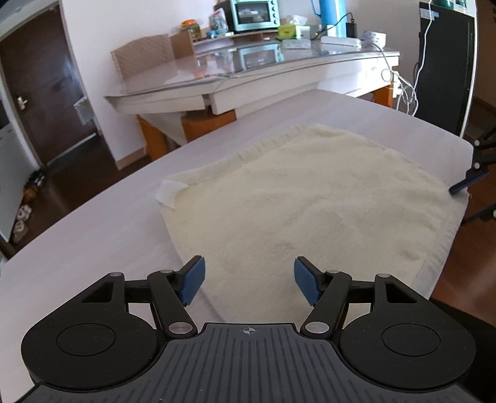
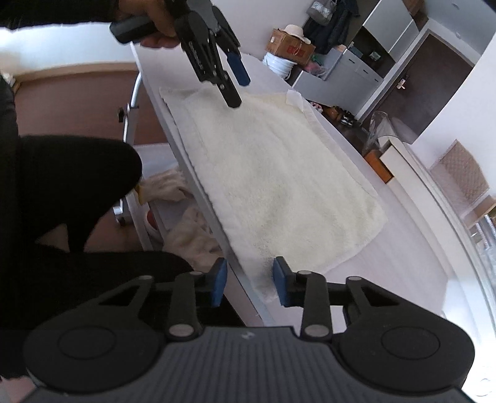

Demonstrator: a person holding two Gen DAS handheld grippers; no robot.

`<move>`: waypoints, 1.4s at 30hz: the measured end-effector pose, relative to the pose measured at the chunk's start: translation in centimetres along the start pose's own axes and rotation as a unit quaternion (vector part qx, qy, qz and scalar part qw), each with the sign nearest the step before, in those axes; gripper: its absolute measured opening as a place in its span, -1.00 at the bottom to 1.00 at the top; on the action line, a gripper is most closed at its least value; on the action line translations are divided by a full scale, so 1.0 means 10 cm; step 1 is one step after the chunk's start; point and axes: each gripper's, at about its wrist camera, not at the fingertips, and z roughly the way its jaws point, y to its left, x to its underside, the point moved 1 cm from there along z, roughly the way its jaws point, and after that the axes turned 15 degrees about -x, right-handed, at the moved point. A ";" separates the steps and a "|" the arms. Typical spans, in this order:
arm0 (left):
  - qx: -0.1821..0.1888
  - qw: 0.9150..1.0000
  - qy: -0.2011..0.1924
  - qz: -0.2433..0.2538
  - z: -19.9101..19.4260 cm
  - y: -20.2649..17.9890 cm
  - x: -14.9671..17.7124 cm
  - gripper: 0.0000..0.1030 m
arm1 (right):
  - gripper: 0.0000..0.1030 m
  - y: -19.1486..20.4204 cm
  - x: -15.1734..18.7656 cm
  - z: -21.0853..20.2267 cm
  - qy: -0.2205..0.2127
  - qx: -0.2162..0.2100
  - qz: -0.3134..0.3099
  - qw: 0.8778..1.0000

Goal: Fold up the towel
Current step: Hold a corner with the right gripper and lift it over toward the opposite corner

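The right tool [image 1: 462, 186] is mostly cut off at the frame's edge.

Teal toaster oven [image 1: 251, 15], green tissue box [image 1: 293, 31], cardboard box [image 2: 290, 46]

One cream towel [image 1: 310, 198] with one white label [image 1: 169, 192], two hand-held grippers, left [image 1: 249, 279] and right [image 2: 249, 280], one worktop [image 1: 93, 235], one toaster oven [image 1: 252, 14]

No text can be read; the red print on the cardboard box [image 2: 290, 46] is too blurred.
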 end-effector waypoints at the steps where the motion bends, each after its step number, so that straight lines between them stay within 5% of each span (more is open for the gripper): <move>1: 0.000 1.000 0.000 0.000 0.00 0.00 0.00 0.33 | -0.66 0.03 0.01 -0.01 0.005 0.006 -0.006 1.000; 6: -0.009 1.000 0.007 -0.002 -0.07 -0.02 0.08 0.34 | -0.88 0.12 0.01 -0.06 0.017 0.030 -0.028 0.999; 32: 0.012 0.998 -0.003 0.063 -0.46 -0.29 0.35 0.37 | -0.91 0.08 -0.35 -0.39 0.048 0.114 -0.095 0.988; 42: 0.019 0.999 -0.016 0.041 -0.43 -0.17 0.44 0.38 | -0.92 -0.20 -0.88 -0.39 0.070 0.140 -0.181 0.971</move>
